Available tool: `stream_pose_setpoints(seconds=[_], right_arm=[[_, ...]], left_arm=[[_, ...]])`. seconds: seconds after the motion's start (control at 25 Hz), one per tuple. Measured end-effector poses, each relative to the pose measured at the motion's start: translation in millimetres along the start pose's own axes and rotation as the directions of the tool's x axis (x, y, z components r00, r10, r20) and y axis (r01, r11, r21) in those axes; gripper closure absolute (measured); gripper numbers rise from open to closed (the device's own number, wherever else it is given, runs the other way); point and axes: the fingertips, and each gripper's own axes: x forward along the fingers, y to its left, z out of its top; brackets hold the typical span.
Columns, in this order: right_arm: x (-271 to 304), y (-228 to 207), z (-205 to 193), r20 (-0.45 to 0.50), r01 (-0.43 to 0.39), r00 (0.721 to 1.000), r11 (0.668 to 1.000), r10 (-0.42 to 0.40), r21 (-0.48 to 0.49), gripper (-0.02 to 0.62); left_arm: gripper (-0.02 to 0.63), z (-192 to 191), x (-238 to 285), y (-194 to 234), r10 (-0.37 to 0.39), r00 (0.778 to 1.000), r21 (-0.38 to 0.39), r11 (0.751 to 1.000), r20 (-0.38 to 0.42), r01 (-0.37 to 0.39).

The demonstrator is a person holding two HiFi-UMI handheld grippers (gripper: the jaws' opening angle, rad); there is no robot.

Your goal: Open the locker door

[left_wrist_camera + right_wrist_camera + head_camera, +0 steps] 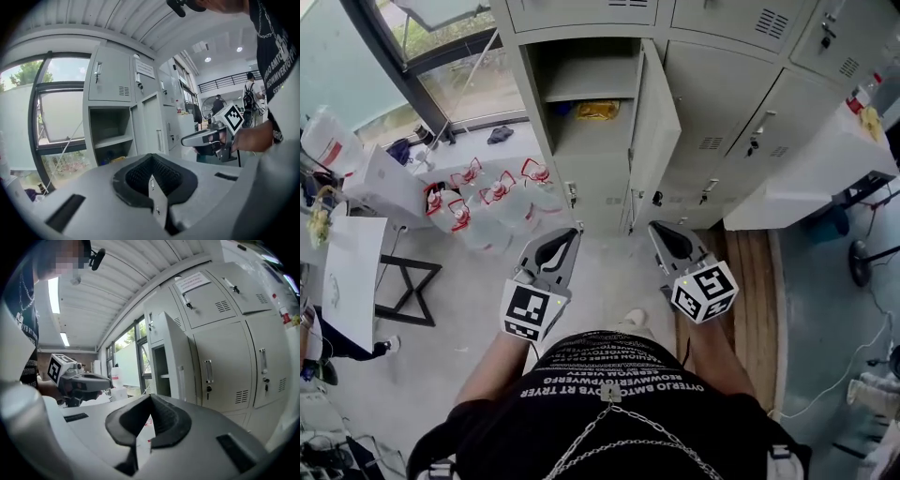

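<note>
My left gripper [572,234] and right gripper [659,232] sit side by side, both with jaws pressed together on nothing. Ahead and well apart, the locker door [656,122] already stands swung open, upright, and is slightly nearer my right gripper.

A locker corner of a workplace hall or lab: a bank of grey metal lockers [741,112] lines the wall beside tall windows [464,89], with big water jugs [487,206] on the bare floor [469,309], white worktables [352,272], a ribbed metal ceiling [140,273] with strip lights [54,294], and an upper-level railing [225,79]
</note>
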Motion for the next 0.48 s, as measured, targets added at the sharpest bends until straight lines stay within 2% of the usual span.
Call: stream_pose_setpoints(seconds=[0.24,0.48], right_arm=[[-13.8,56.4,-10.0,-0.035,0.067,0.997,0.998,-0.067,-0.006,0.598],[-29.8,92.0,-4.7,-0.023,0.122,0.992,0.992,-0.123,-0.031,0.598]], left_arm=[[0.607,-29.6,-50.3,-2.4,-0.059,0.998,-0.062,0.996,-0.003,0.059],[0.607,-33.1,-78.9,-3.2,-0.109,0.994,-0.055,0.992,0.024,0.11]])
